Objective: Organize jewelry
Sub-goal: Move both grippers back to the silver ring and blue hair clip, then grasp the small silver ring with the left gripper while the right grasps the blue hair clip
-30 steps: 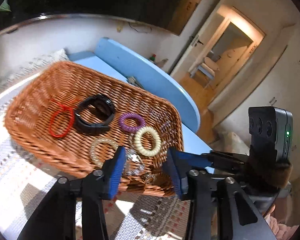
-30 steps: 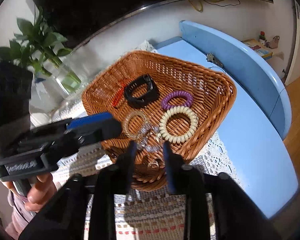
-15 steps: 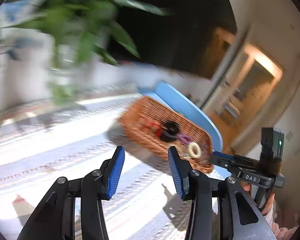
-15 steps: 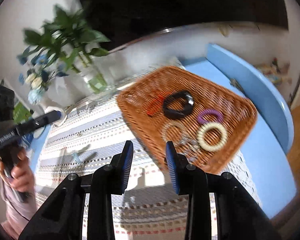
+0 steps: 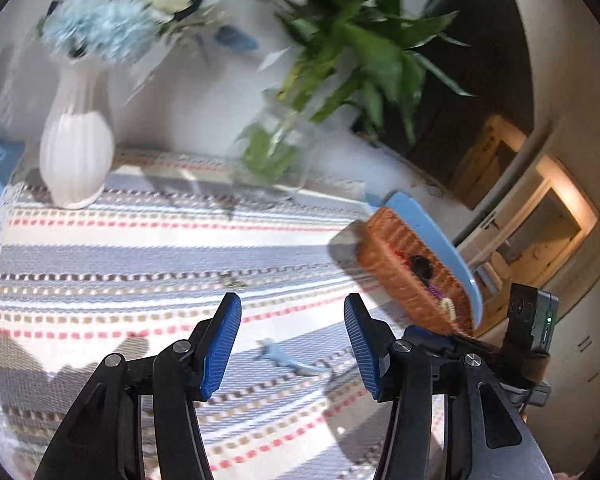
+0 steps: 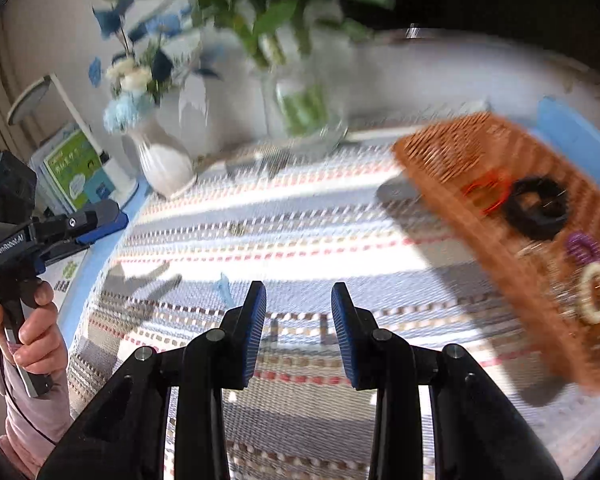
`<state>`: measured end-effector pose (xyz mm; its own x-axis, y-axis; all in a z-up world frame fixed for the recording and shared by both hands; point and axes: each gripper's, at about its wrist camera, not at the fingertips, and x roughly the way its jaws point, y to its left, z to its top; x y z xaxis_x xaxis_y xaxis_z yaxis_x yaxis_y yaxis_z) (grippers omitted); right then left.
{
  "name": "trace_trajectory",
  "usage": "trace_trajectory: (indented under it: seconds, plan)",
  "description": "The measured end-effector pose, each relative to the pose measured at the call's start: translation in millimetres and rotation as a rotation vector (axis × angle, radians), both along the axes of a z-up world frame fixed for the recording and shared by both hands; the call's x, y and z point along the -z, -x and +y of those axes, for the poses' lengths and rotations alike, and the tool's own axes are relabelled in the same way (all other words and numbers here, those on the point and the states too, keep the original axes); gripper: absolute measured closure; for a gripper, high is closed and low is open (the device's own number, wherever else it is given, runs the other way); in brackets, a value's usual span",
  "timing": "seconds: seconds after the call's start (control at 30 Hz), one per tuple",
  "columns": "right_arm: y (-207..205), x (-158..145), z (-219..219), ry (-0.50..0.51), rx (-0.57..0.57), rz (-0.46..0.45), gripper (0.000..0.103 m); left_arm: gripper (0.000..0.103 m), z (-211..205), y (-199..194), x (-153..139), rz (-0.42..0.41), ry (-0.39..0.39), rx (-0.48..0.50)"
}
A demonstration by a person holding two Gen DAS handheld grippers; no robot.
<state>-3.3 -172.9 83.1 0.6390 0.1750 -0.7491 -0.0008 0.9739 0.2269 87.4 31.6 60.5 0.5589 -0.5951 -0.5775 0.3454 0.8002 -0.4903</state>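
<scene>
A wicker basket (image 6: 452, 152) stands at the right of the striped cloth and holds a red ring (image 6: 486, 191), a black band (image 6: 537, 208), a purple hair tie (image 6: 583, 246) and a cream coil tie (image 6: 598, 297). It also shows at the right in the left wrist view (image 5: 384, 256). A small light-blue piece (image 5: 286, 358) lies on the cloth between my left gripper's fingers; it also shows in the right wrist view (image 6: 224, 286). A small dark trinket (image 5: 232, 282) lies farther back. My left gripper (image 5: 292, 346) is open and empty. My right gripper (image 6: 299, 334) is open and empty.
A white ribbed vase (image 5: 76, 156) with blue and white flowers stands at the back left. A glass vase with green leaves (image 5: 276, 152) stands behind the cloth's middle. A striped cloth (image 5: 100, 256) covers the blue table. A desk lamp and a green card (image 6: 76, 168) stand at the far left.
Both grippers have swung left and pulled back from the basket to over the striped cloth. The basket has gone from centre to the right edge of both views. Both stay open.
</scene>
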Motion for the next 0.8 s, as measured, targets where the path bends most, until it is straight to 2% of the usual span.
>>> trace_trajectory:
  seconds: [0.1, 0.2, 0.33, 0.4, 0.6, 0.8]
  plan:
    - [-11, 16, 13, -0.029, -0.054, 0.043, 0.066, 0.048, 0, -21, 13, 0.044, -0.067, 0.037]
    - [-19, 21, 33, 0.022, -0.124, 0.057, 0.066, 0.049, 0, -42, 30, 0.092, -0.130, 0.081]
    - [-28, 23, 61, 0.086, -0.238, 0.063, 0.066, 0.050, -6, -57, 51, 0.101, -0.190, 0.139]
    - [-33, 27, 71, 0.108, -0.281, 0.071, 0.066, 0.050, -12, -61, 55, 0.096, -0.204, 0.165]
    - [-54, 41, 93, 0.144, -0.416, 0.088, 0.066, 0.050, -45, -67, 60, 0.056, -0.313, 0.245]
    - [-64, 51, 94, 0.162, -0.466, 0.074, 0.066, 0.050, -62, -78, 69, 0.035, -0.407, 0.220]
